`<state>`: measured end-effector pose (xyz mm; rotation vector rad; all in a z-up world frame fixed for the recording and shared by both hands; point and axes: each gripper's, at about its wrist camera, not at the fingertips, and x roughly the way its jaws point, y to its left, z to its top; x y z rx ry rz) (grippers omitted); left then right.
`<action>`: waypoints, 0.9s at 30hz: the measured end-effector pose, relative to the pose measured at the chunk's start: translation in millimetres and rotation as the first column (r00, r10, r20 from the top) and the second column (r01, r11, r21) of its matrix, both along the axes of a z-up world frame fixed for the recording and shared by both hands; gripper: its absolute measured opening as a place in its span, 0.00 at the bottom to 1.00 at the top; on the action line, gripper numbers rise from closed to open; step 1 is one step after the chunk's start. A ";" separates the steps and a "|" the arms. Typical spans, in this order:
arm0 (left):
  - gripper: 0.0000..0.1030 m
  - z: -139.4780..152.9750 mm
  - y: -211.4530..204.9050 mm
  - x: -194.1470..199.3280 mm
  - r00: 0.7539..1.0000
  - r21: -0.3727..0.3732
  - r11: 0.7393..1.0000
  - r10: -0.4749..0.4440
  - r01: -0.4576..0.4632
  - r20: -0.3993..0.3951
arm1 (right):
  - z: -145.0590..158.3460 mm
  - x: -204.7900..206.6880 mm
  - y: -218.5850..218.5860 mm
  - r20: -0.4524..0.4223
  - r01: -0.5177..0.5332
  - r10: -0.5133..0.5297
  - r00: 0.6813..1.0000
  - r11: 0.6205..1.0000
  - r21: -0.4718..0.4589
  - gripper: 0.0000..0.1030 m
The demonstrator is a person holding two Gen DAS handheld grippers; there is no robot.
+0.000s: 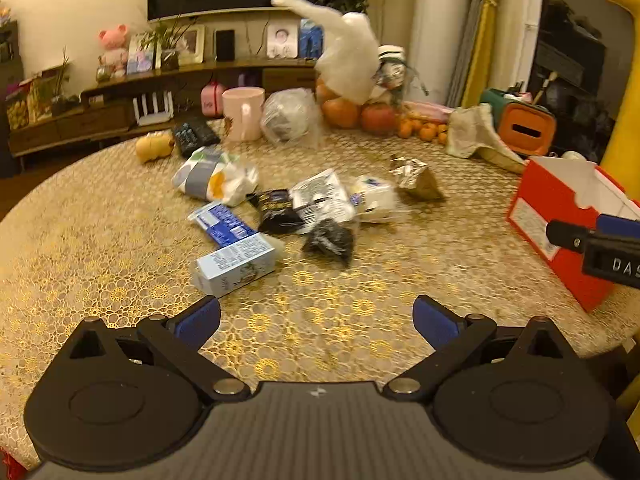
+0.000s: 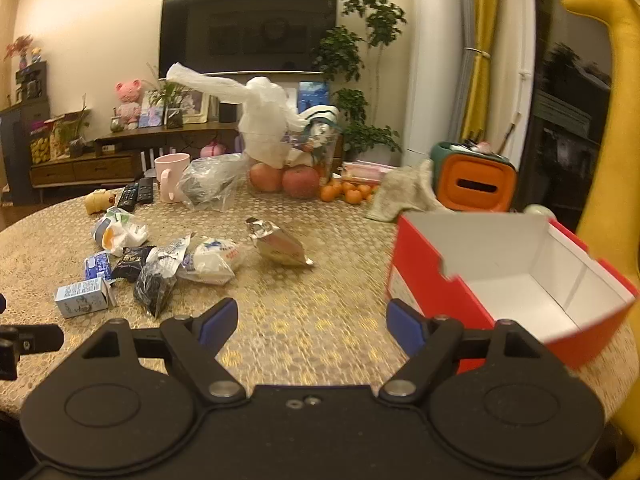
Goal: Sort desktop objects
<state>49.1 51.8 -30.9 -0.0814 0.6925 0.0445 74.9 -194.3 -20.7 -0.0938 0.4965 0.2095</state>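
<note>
Hovering spread and empty, the left tool (image 1: 316, 320) faces the wrappers (image 1: 320, 200) ahead, the right tool (image 2: 308, 326) beside the open box (image 2: 520, 280), ready for sorting.

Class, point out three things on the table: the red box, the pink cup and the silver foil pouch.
red box (image 2: 424, 280): right wrist view, on its red outer front wall.
pink cup (image 1: 243, 114): left wrist view, on the side of its body.
silver foil pouch (image 2: 278, 246): right wrist view, on its crumpled middle.

A round gold-patterned table (image 2: 320, 332) bears scattered wrappers (image 1: 320, 200), a red box (image 2: 432, 280) and fruit (image 2: 300, 182).
</note>
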 end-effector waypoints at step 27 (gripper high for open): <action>0.93 -64.8 58.1 105.6 0.998 0.119 0.993 -0.002 0.009 -0.061 | -48.7 190.2 70.6 -0.097 -0.031 0.023 0.995 0.996 -0.085 0.79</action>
